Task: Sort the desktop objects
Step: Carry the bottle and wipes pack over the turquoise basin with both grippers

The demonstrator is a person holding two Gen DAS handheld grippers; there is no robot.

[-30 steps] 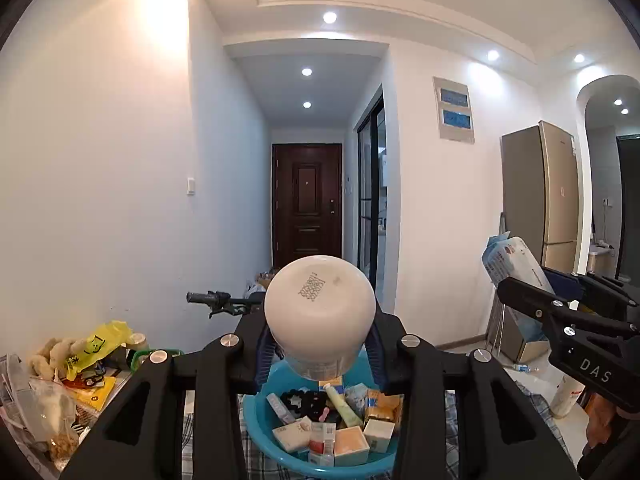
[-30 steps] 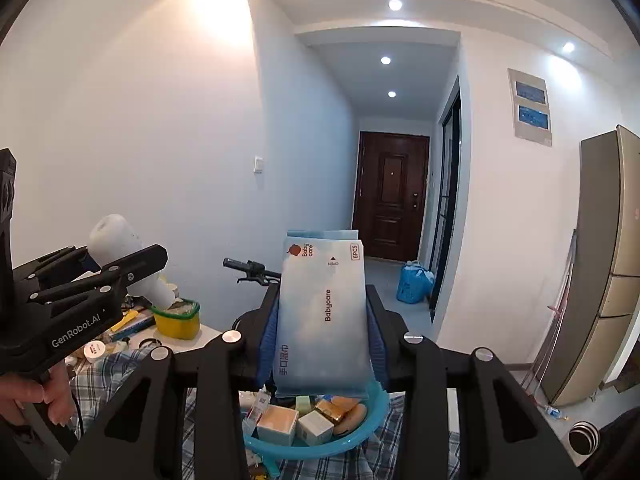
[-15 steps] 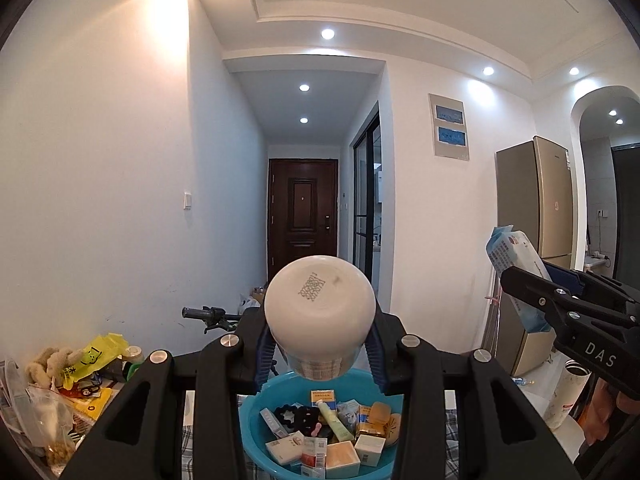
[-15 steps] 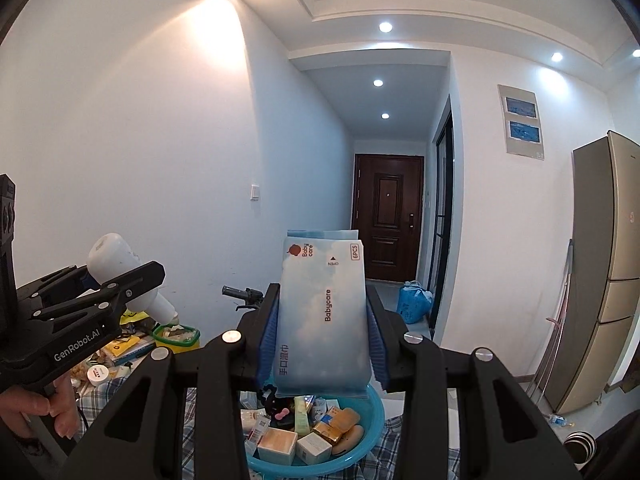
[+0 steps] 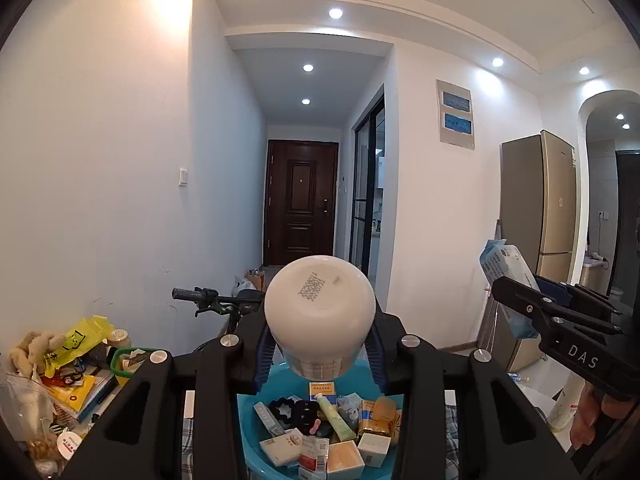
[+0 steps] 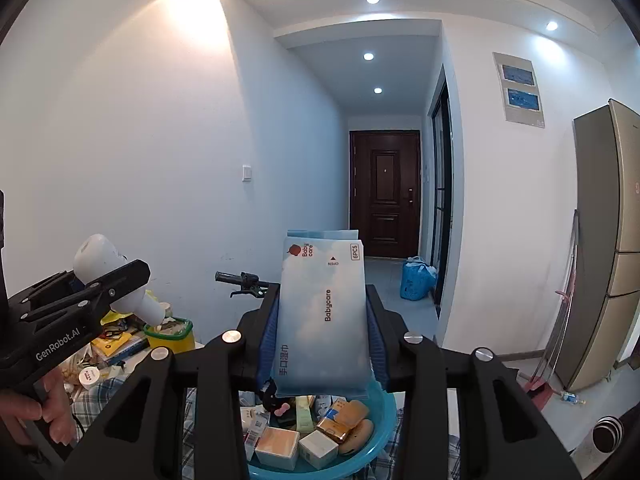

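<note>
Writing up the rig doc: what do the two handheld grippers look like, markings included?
Both are matte black angular frames with silver screw heads and blue finger pads. The left gripper carries white "GenRobot.AI" lettering; the right gripper carries "DAS". No cables or sleeves visible.

Both views are fisheye shots riding on a hand-held gripper, each looking forward along its two black fingers, nearly level and tipped slightly down.

The left wrist view sits close behind the left hand-held gripper [image 5: 320, 354], whose white bottle [image 5: 320, 316] fills the lower middle. At its right edge it catches the right hand-held gripper [image 5: 516, 304].

The right wrist view sits close behind the right hand-held gripper [image 6: 322, 356] with its wipes pack [image 6: 323, 316], and sees the left hand-held gripper [image 6: 136, 276] at its left edge.

Both share the blue basin [image 5: 250, 432] below, the cluttered bench [image 6: 100, 392], the bicycle handlebar [image 5: 196, 294], and the dark door [image 6: 385, 194] down the hallway.
</note>
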